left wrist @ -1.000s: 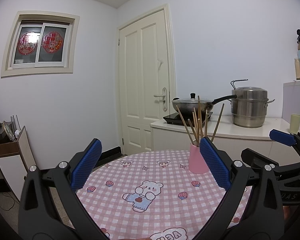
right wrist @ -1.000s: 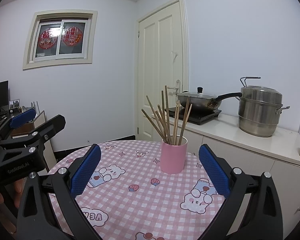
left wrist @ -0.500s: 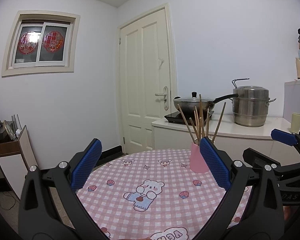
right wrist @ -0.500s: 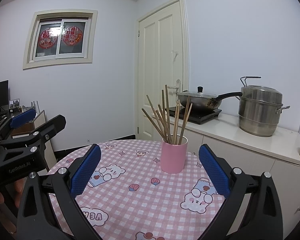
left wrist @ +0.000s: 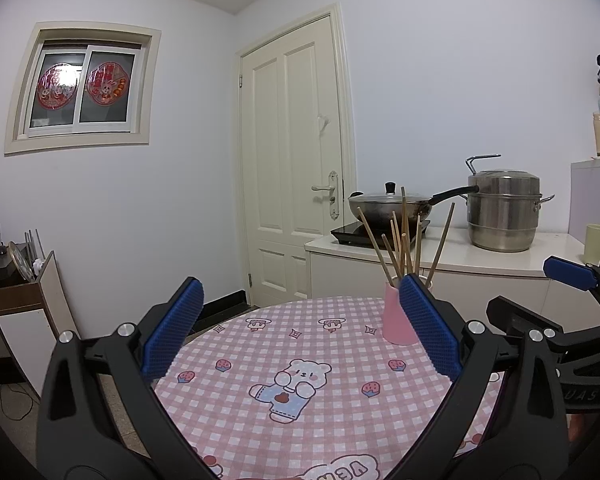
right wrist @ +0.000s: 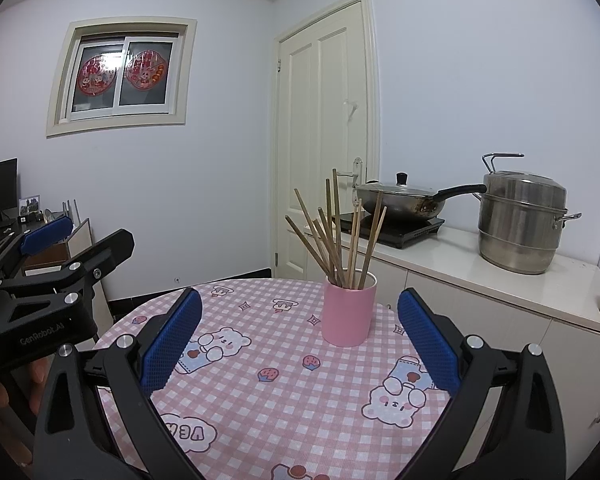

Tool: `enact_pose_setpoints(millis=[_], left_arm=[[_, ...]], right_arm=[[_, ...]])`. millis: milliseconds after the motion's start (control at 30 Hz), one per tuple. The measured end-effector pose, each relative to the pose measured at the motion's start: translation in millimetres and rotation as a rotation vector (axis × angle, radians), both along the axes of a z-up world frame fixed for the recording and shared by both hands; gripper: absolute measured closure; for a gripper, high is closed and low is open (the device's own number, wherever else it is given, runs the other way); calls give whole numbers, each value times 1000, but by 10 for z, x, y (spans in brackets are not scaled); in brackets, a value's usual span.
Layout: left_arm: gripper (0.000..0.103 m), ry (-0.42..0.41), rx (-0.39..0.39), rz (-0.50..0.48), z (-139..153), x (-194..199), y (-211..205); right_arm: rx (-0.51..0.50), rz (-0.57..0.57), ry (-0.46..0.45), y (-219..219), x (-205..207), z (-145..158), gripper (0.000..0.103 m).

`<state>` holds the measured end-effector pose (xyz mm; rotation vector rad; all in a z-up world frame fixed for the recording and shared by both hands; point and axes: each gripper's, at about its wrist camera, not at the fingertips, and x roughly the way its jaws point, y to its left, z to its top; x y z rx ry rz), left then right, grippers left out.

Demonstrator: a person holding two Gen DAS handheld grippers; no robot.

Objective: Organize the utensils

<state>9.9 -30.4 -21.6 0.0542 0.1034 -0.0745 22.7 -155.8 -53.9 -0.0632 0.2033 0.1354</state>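
Both claws hang wide open and empty over the pink checked tabletop (right wrist: 284, 400). In the right wrist view, the right claw (right wrist: 298, 340) frames the pink cup (right wrist: 349, 312) at frame centre, wooden chopsticks (right wrist: 334, 236) fanning upright from it. In the left wrist view, the left claw (left wrist: 300, 328) partly hides the cup behind its right finger. Behind, at the right, stand a wok (right wrist: 400, 198) and steel steamer pot (right wrist: 520, 224)
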Motion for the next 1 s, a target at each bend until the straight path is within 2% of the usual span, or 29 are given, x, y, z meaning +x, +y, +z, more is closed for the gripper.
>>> enact_pose_setpoints(millis=[1000], left_arm=[[7,6,11,15,-10,33,-21]], right_arm=[[-4,3,12,-39,29,16,8]])
